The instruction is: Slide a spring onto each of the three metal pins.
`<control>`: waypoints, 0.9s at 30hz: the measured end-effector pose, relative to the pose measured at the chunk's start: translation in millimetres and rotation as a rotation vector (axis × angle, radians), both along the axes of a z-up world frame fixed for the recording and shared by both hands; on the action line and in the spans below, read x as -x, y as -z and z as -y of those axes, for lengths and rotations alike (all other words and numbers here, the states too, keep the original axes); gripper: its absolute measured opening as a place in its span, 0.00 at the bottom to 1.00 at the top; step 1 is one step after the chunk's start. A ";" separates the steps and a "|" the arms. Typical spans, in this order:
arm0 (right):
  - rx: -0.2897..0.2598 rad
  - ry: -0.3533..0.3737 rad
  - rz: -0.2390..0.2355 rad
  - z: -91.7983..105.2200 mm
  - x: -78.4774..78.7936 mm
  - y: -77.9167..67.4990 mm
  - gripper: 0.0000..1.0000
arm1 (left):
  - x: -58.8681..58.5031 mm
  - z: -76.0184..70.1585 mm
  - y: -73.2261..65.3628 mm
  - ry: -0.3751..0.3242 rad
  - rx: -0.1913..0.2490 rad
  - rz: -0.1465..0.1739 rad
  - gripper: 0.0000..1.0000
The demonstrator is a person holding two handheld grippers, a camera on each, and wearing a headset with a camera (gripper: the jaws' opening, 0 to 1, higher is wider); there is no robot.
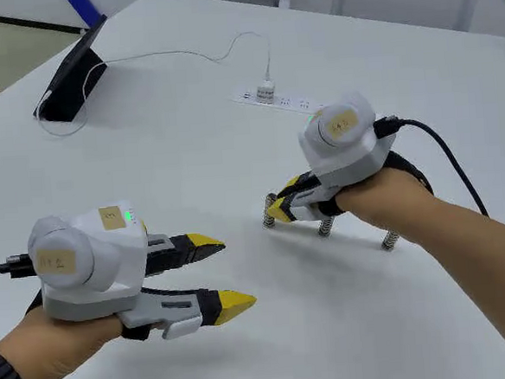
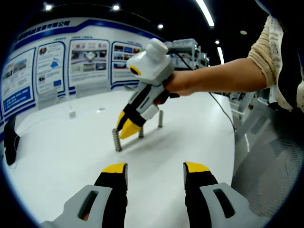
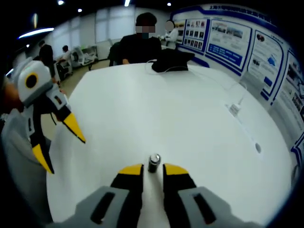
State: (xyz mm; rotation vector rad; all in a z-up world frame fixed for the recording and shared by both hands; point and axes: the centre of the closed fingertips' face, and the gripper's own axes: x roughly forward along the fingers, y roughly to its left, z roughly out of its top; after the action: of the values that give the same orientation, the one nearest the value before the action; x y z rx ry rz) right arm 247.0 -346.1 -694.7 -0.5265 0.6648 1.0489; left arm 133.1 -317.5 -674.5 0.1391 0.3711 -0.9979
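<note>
While three spring-clad pins (image 1: pixel 326 228) stand upright, axes vertical, centre-right, right gripper (image 1: pixel 279 201) jaws sit narrow at leftmost pin's top, contact unclear; left gripper (image 1: pixel 237 271), lower left, gapes wide

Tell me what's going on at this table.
A person works a gripper in each hand over a white table. The right gripper has its narrowed jaws at the top of the end pin. It, the middle pin and the last pin all appear to carry springs. The left gripper hangs open, holding nothing.
</note>
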 end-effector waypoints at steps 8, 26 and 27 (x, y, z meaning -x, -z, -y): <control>-0.017 0.016 0.008 14.0 12.1 -0.7 0.19 | -2.0 2.3 -1.8 -0.001 0.000 0.001 0.50; -0.105 0.078 0.035 43.2 45.6 -17.2 0.23 | -5.0 5.1 -6.3 -0.013 0.004 0.006 0.57; -0.110 0.082 0.035 44.9 47.1 -17.7 0.23 | -5.1 5.2 -6.6 -0.013 0.004 0.006 0.58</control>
State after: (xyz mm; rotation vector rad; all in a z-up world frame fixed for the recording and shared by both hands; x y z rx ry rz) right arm 199.8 -391.0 -676.9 -0.4178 0.5892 0.9915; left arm 138.3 -322.8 -668.0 0.1360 0.3641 -0.9848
